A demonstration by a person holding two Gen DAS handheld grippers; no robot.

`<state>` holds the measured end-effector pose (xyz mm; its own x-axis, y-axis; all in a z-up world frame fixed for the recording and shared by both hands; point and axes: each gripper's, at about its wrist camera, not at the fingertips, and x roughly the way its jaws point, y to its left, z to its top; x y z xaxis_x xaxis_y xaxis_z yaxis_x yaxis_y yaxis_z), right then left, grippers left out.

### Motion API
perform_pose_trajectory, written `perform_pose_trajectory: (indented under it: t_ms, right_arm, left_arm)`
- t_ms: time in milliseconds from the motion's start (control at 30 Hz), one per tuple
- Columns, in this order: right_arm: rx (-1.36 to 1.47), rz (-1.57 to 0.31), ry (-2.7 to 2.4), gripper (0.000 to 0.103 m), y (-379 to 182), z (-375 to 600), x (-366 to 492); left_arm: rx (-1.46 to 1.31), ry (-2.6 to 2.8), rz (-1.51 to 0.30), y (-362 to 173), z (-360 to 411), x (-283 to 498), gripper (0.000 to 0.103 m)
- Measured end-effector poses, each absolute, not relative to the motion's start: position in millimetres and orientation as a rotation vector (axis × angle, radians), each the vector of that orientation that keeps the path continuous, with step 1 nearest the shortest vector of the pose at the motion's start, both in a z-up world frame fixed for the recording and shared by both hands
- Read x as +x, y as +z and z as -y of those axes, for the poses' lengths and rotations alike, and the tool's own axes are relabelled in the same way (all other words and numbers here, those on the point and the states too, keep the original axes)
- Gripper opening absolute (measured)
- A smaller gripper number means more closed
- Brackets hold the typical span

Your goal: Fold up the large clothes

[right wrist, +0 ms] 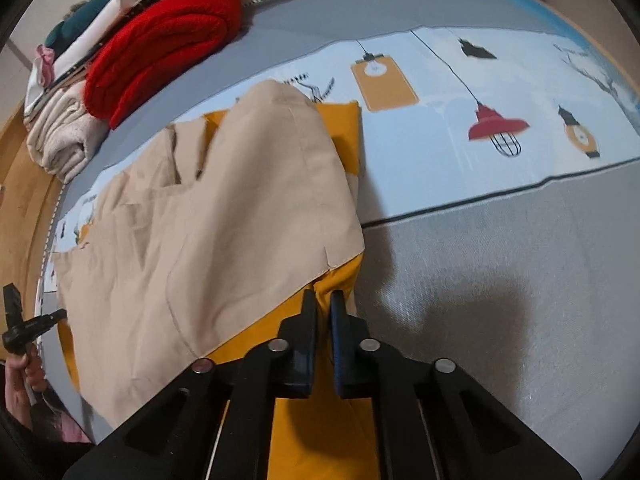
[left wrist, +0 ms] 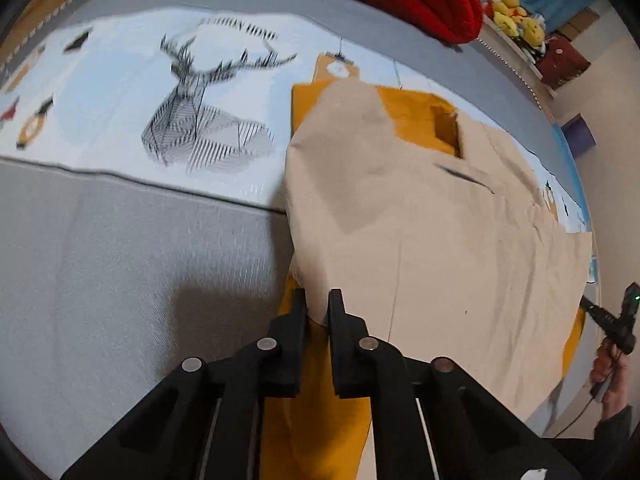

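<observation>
A large beige garment (left wrist: 420,220) with a mustard-yellow lining (left wrist: 320,420) lies partly folded on the bed. My left gripper (left wrist: 317,300) is shut on its near left corner, with beige and yellow cloth pinched between the black fingers. In the right wrist view the same garment (right wrist: 224,208) spreads to the left. My right gripper (right wrist: 323,300) is shut on the near right corner, where the yellow lining (right wrist: 320,432) hangs down between the fingers. The far part of the garment is doubled over on itself.
The bed has a grey cover (left wrist: 120,264) and a pale blue sheet with a deer print (left wrist: 192,120) and lamp prints (right wrist: 496,124). A red knit (right wrist: 160,48) tops a stack of folded clothes (right wrist: 64,140) at the far side. Yellow plush toys (left wrist: 516,20) sit on a shelf.
</observation>
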<state>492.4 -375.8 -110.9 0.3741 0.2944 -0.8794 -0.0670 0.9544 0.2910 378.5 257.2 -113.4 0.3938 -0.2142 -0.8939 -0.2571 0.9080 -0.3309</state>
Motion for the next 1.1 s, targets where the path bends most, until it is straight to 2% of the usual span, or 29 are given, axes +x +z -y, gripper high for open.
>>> perform_pose_trajectory:
  t_ms: [433, 767, 867, 967, 1000, 1033, 1100]
  right_arm:
    - [0.277, -0.752, 0.128, 0.002, -23, 364, 494]
    - [0.257, -0.686, 0.051, 0.002, -23, 344, 523]
    - [0.232, -0.74, 0.017, 0.002, -39, 341, 536]
    - [0.277, -0.923, -0.013, 0.007, -78, 351, 552]
    - [0.294, -0.964, -0.02, 0.008, -87, 355, 554]
    - [0.299, -0.989, -0.023, 0.008, -92, 358, 554]
    - [0.289, -1.043, -0.009, 0.011, -99, 362, 553]
  left_arm:
    - [-0.483, 0.129, -0.826, -42, -264, 399, 0.003]
    - [-0.455, 0.196, -0.785, -53, -272, 428, 0.003]
    - [-0.493, 0.178, -0.87, -71, -275, 439, 0.004]
    - [-0.512, 0.14, -0.995, -92, -273, 445, 0.018]
    - [-0.49, 0.126, -1.039, -97, -271, 444, 0.032]
    - [-0.472, 0.114, -1.073, -100, -269, 443, 0.04]
    - [-0.472, 0.096, -1.122, -107, -270, 439, 0.04]
